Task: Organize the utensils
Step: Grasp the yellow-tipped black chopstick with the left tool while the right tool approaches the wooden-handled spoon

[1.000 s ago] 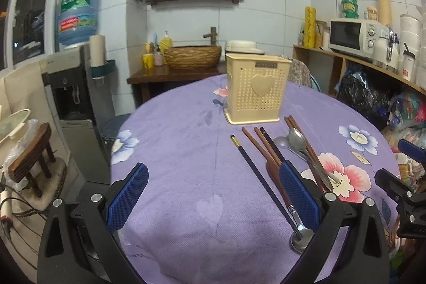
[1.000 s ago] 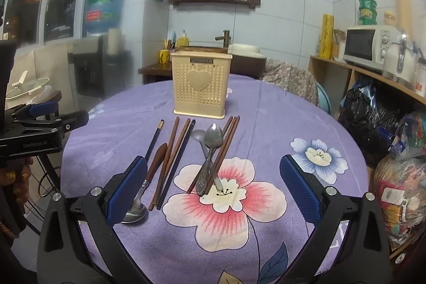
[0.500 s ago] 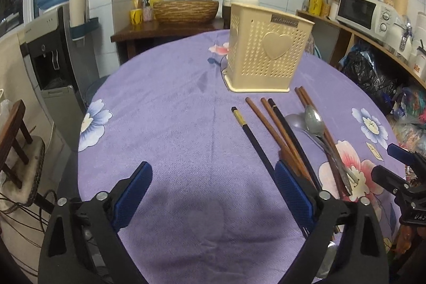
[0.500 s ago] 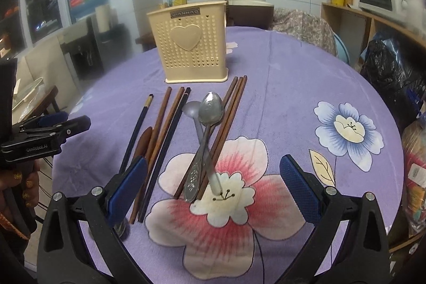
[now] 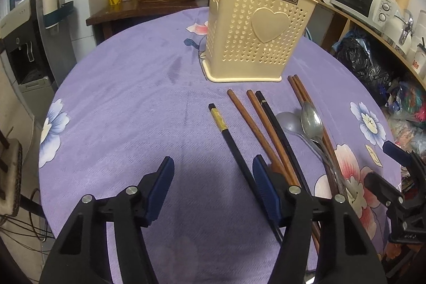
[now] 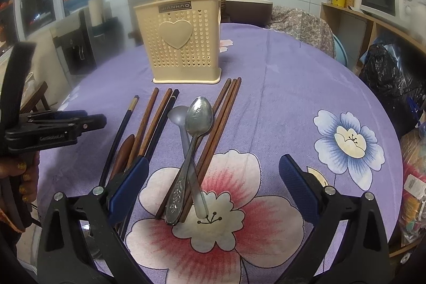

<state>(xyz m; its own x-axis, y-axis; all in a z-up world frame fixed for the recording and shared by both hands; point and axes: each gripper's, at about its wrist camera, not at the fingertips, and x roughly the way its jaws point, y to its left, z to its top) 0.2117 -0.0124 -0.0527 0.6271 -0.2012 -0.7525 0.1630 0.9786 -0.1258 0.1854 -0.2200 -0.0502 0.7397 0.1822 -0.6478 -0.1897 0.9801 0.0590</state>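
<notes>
The long black chopstick with the gold band [image 5: 226, 132] lies flat on the purple cloth, at the left end of the row of utensils, in front of the cream holder. The left gripper [image 5: 213, 177] hangs over it with its jaws closing. The chopstick runs under the inner edge of the right-side blue pad [image 5: 265, 190], and the pads do not press on it yet, so nothing is held. To do this step well, the person would likely slide the gripper a little toward the row, so the stick sits in the middle of the gap, then go low and squeeze slowly. The stick is thin and smooth, so it could roll or slip away.

Next to it lie brown wooden chopsticks [image 5: 255, 129] and another black one, straight and close together. A grab that is too wide may catch two at once. Two shiny metal spoons [image 6: 198, 119] lie crossed on more brown sticks, over a big pink flower print. The right gripper [image 6: 213, 175] hovers above them with its jaws wide apart and empty.

The cream plastic holder with little heart holes and one big heart [image 5: 255, 28] stands upright behind the row. The round table's soft purple flowered cloth [image 5: 127, 87] looks fuzzy, so sticks should not slide much on it.
</notes>
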